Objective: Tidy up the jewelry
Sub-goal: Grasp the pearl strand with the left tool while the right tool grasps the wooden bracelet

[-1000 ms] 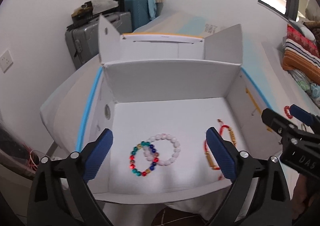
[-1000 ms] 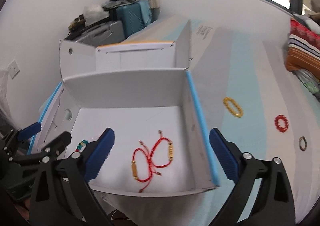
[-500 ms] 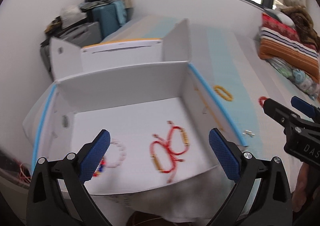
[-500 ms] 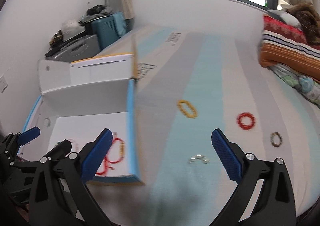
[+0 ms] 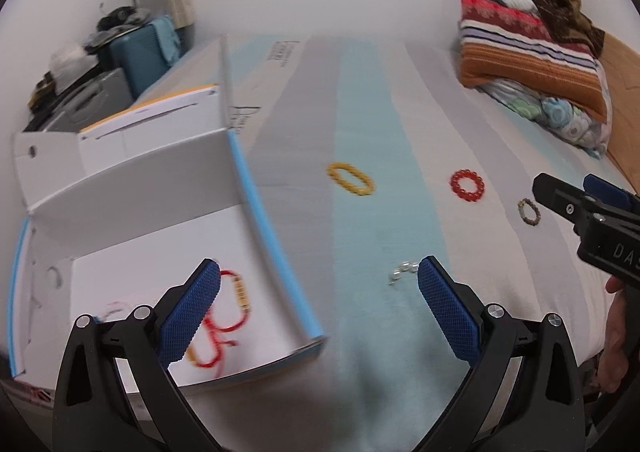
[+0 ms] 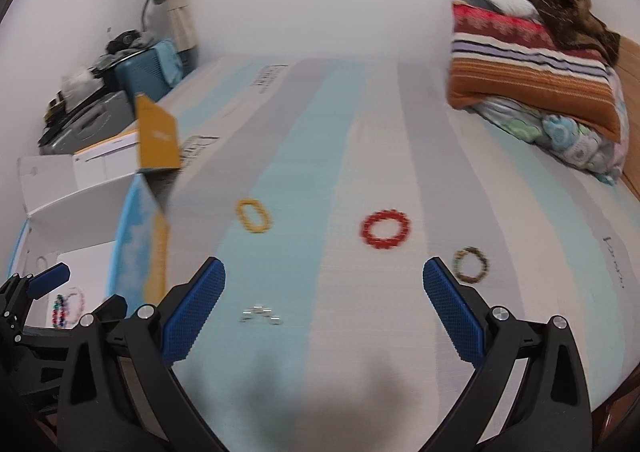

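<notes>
Both grippers spread, empty: left gripper [image 5: 319,294], right gripper [image 6: 324,294]. Silver chain [image 6: 260,315] lies just ahead between our right fingers; yellow bracelet [image 6: 253,215], red bracelet [image 6: 385,229] farther ahead on the bed [image 6: 520,312]. Risk: thin chain slips the pads, or we pinch sheet. Only the left view shows red cord bracelets [image 5: 224,316] in the box [image 5: 280,252].

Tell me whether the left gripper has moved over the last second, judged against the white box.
Yes. The left gripper has swung to the right: it was centred over the white box, and now straddles the box's blue right edge, partly over the bedsheet.
</notes>
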Motion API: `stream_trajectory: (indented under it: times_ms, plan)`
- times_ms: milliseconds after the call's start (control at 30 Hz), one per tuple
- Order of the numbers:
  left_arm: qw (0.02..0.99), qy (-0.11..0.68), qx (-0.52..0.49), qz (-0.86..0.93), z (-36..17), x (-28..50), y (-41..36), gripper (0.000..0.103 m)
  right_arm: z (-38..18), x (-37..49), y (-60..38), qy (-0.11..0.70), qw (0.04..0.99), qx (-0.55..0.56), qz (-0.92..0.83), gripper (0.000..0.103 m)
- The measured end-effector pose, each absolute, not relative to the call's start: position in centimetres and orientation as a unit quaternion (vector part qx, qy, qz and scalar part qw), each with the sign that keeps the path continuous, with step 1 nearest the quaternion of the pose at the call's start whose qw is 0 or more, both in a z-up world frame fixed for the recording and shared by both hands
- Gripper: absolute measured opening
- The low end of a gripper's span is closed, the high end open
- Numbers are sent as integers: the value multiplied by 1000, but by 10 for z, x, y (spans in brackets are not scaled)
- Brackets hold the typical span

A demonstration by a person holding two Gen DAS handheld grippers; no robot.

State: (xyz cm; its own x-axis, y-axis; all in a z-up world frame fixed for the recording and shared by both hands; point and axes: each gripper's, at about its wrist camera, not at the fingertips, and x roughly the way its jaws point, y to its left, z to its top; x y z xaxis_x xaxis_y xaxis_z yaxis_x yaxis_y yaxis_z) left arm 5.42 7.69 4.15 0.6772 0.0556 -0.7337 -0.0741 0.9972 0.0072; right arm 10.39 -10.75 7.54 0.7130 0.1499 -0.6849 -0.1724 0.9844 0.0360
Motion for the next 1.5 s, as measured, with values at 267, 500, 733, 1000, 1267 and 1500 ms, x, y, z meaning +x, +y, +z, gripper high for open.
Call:
stream_trajectory:
  times_ms: [267, 500, 733, 1000, 1267, 1500]
  plan:
    - [907, 421, 3, 2, 12, 93, 30, 97, 51, 134, -170, 390, 919, -3, 47, 95]
    - [899, 437, 24, -7, -23, 119, 2, 97, 17, 163, -209, 418, 908, 3, 22, 95]
    - [891, 453, 13, -22, -53, 136, -4, 97, -20, 190, -233, 447, 895, 4, 4, 95]
    - [883, 468, -4, -32, -86, 147, -4, 94, -58, 227, -252, 475, 880, 8, -9, 90]
    - [889, 458, -6, -27, -101, 144, -4, 80, -91, 255, -265, 510, 859, 24, -12, 68]
    - [884, 466, -16, -37, -97, 143, 0, 31, -93, 256, -267, 500, 865, 27, -8, 36]
